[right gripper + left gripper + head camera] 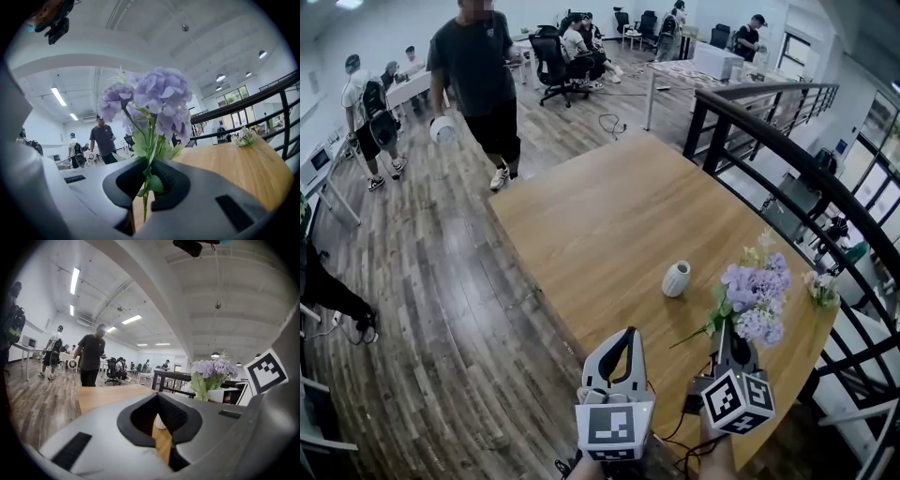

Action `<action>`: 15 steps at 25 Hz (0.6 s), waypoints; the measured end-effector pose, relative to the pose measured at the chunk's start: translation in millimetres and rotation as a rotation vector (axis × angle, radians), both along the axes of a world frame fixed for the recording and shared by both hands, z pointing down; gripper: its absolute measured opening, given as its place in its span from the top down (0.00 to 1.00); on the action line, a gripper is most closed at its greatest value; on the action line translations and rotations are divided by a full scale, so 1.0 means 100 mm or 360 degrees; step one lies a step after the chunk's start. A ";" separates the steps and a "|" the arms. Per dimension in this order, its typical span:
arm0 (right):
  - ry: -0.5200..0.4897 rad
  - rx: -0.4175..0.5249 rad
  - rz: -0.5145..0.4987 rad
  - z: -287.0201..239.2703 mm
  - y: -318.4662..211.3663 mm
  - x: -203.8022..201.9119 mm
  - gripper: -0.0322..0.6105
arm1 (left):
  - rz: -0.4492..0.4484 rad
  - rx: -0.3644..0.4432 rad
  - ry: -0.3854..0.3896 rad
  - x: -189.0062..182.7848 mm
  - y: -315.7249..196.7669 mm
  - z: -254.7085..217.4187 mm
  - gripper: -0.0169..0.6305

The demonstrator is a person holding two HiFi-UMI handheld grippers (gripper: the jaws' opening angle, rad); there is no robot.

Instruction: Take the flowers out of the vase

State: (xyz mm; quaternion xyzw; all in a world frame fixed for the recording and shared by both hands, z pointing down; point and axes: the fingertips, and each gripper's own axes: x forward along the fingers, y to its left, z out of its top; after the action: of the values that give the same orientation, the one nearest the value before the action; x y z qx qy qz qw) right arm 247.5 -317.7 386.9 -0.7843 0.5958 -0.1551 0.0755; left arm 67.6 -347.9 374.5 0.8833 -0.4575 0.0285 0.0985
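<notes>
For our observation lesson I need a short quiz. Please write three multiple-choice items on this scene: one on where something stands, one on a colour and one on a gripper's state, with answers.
1. Where is the small white ribbed vase?
A. Upright on the light wooden table
B. On the floor
C. On an office chair

2. What colour are the blooms of the leafy bunch of flowers nearest the camera?
A. Red
B. Purple
C. Orange

3. What is the state of the right hand-held gripper?
A. Open and empty
B. Shut on the vase
C. Shut on the flowers' thin green stem

Answers:
1 A: the head view shows it standing on the tabletop with nothing in it.
2 B: the petals look lilac-purple in all three views.
3 C: the right gripper view shows the stem pinched between the closed jaws.
</notes>
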 end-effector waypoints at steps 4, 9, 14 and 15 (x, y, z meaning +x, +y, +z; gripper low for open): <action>-0.0006 -0.0013 0.0006 0.07 0.01 0.02 0.91 | 0.0005 0.0013 0.0002 0.04 -0.02 0.03 0.92; -0.0018 -0.0025 0.0017 0.10 0.02 0.05 0.91 | 0.0019 0.0005 0.0002 0.10 -0.03 0.05 0.92; -0.0022 -0.0031 0.0032 0.12 0.04 0.10 0.91 | 0.0041 -0.0008 0.0000 0.17 -0.03 0.07 0.92; -0.0021 -0.0033 0.0034 0.13 0.05 0.10 0.91 | 0.0045 -0.0011 -0.0003 0.17 -0.03 0.07 0.92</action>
State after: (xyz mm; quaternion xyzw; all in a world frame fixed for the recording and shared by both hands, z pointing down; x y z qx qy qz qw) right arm 257.3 -312.8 399.6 -0.7903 0.5853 -0.1655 0.0730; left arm 85.0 -350.5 381.6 0.8893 -0.4449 0.0322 0.1007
